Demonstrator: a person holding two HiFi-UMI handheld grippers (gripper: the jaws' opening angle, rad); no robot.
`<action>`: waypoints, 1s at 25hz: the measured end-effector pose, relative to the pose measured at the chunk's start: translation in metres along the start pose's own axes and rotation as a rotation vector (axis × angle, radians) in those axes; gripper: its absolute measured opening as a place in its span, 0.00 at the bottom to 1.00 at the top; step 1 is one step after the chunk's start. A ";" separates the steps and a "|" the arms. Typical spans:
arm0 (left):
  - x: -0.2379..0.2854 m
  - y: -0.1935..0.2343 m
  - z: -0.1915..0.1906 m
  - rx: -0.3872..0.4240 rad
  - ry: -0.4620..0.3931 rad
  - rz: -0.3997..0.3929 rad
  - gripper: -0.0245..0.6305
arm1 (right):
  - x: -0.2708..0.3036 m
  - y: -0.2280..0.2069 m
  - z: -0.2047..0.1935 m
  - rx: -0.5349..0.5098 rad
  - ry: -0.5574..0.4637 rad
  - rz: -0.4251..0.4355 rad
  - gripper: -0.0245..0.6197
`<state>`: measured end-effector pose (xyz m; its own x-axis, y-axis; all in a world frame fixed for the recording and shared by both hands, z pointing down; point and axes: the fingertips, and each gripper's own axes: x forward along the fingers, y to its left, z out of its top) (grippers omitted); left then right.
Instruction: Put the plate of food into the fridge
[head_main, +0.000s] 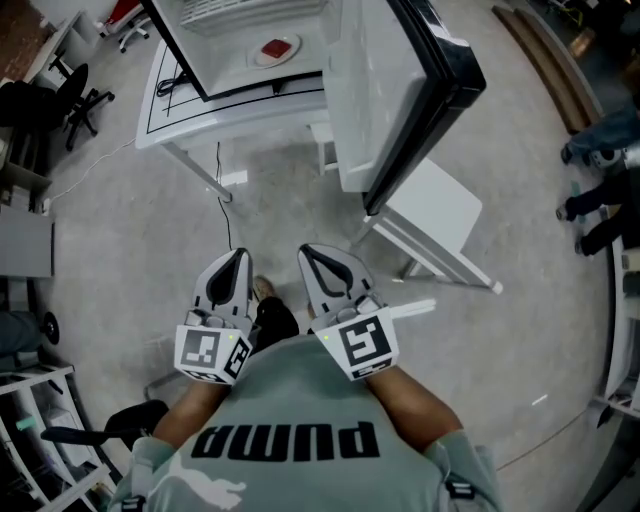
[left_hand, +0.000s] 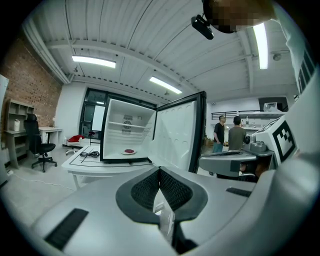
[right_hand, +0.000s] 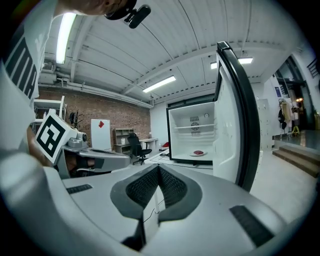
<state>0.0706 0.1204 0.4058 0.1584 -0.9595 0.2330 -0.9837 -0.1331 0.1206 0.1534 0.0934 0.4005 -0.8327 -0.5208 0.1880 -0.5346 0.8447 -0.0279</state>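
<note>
A white plate with red food (head_main: 276, 49) lies on the floor of the small open fridge (head_main: 235, 20), which stands on a white table (head_main: 180, 110). The plate (left_hand: 129, 151) shows far ahead in the left gripper view, and the same plate (right_hand: 198, 153) in the right gripper view. The fridge door (head_main: 425, 90) hangs wide open to the right. My left gripper (head_main: 238, 258) and right gripper (head_main: 312, 254) are held side by side close to my body, well short of the table. Both are shut with nothing between their jaws.
A black cable (head_main: 172, 84) lies on the table left of the fridge. Office chairs (head_main: 70, 100) stand at the far left. A white stand (head_main: 440, 215) sits under the open door. People's legs (head_main: 595, 190) show at the right edge. Grey concrete floor lies between me and the table.
</note>
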 end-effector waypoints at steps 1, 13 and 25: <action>0.000 -0.002 -0.003 -0.003 0.005 -0.002 0.04 | -0.002 0.001 -0.003 0.002 0.002 0.002 0.05; -0.002 -0.014 -0.011 -0.001 0.006 -0.024 0.04 | -0.014 0.005 -0.018 0.001 0.023 0.016 0.04; -0.012 -0.007 -0.005 -0.008 -0.010 -0.018 0.04 | -0.009 0.013 -0.007 -0.002 0.006 0.016 0.04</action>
<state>0.0766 0.1339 0.4072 0.1756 -0.9594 0.2209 -0.9799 -0.1488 0.1329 0.1552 0.1102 0.4051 -0.8401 -0.5067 0.1936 -0.5212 0.8530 -0.0292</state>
